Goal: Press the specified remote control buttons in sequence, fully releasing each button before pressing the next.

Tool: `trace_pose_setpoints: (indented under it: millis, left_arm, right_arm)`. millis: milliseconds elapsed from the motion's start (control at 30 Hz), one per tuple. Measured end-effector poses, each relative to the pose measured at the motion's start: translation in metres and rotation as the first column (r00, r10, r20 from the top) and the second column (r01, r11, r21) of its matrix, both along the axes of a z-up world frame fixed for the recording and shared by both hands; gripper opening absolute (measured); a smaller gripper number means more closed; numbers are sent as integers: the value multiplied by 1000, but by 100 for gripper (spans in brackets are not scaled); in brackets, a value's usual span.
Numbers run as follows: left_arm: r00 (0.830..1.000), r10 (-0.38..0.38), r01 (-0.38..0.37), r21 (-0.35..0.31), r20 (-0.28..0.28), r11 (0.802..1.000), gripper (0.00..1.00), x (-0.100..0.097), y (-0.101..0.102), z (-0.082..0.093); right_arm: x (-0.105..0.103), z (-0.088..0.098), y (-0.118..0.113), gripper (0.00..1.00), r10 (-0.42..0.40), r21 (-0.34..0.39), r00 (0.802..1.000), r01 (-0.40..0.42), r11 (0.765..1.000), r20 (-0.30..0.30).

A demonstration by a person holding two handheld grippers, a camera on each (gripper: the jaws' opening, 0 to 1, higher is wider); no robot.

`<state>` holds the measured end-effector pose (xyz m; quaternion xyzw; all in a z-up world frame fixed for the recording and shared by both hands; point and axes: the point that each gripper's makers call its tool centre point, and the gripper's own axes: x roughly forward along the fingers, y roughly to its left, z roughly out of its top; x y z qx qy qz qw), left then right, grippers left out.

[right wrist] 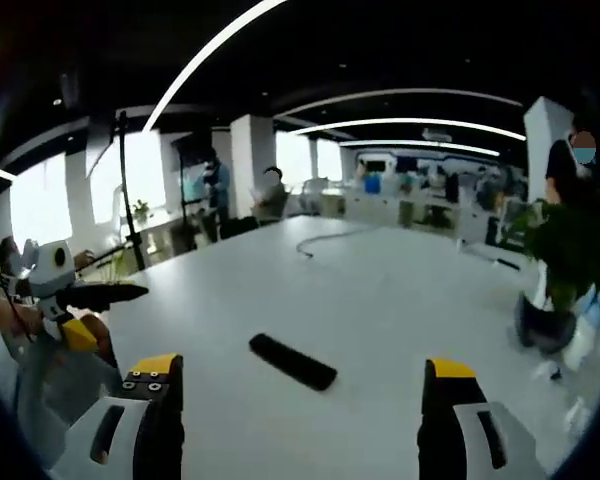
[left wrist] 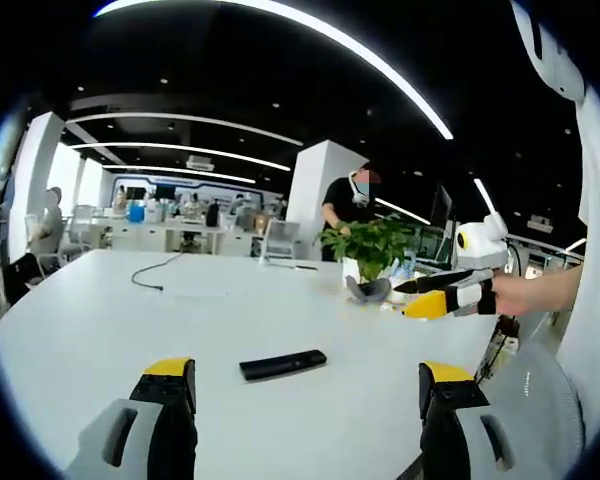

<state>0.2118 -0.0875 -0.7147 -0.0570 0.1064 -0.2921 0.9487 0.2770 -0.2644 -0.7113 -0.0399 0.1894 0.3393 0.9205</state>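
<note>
Plainly, no button had been pressed yet: the remote (left wrist: 283,364) lay flat on the white counter (left wrist: 100,330), ahead of the left gripper (left wrist: 308,395) and between the lines of its two jaws, nearer the left-hand one. In the right gripper view the remote (right wrist: 292,361) likewise sat ahead of the right gripper (right wrist: 298,395), between its jaws and apart from both.

To do the step well, my judgement was that one gripper should come down over the remote with a single jaw tip aimed at the named button, press straight down, and lift fully clear before moving to the next. The other gripper should stay back so it did not hide the remote. The buttons were too small to make out from here, so a closer approach would be needed before choosing one.

Both pairs of jaws stood wide apart and held nothing; neither touched the remote or the counter. The right gripper (left wrist: 450,292) also showed at the right of the left gripper view, raised above the counter in a person's hand (left wrist: 525,293), its jaws there looking only slightly parted from that angle. A potted plant (left wrist: 368,250) stood farther off on the counter, beyond the remote, with a thin cable (left wrist: 152,275) lying well away.
</note>
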Motion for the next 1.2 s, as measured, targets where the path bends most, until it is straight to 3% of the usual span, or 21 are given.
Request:
trace_pose_setpoints:
  millis: [200,300,700,967,1033,1100,1200]
  left_arm:
    - [1000,3,-3,-1,5,1000,96,0,1,1]
    - [1000,6,-6,4,8,1000,96,0,2,1]
    - [1000,13,-13,0,26,1000,96,0,4,4]
    - [999,21,-21,6,36,1000,96,1,5,5]
    - [999,22,-22,4,40,1000,96,1,5,5]
    - [999,22,-22,9,45,1000,96,1,5,6]
    - [999,25,-26,9,45,1000,96,1,6,6]
  right_arm:
    - [-9,-2,-3,96,-26,5,1000,26,1000,12]
    - [-15,-8,-4,96,-29,7,999,29,1000,-15]
    - [-32,-9,-4,99,-43,33,999,43,999,13]
    - [-39,-25,-10,99,-24,-33,998,26,999,57]
    - [-40,-32,-10,99,-3,-91,999,6,996,38]
    - [-38,-30,-7,99,2,-101,998,4,995,65]
    - [-40,-35,-7,99,12,-107,999,-7,994,46]
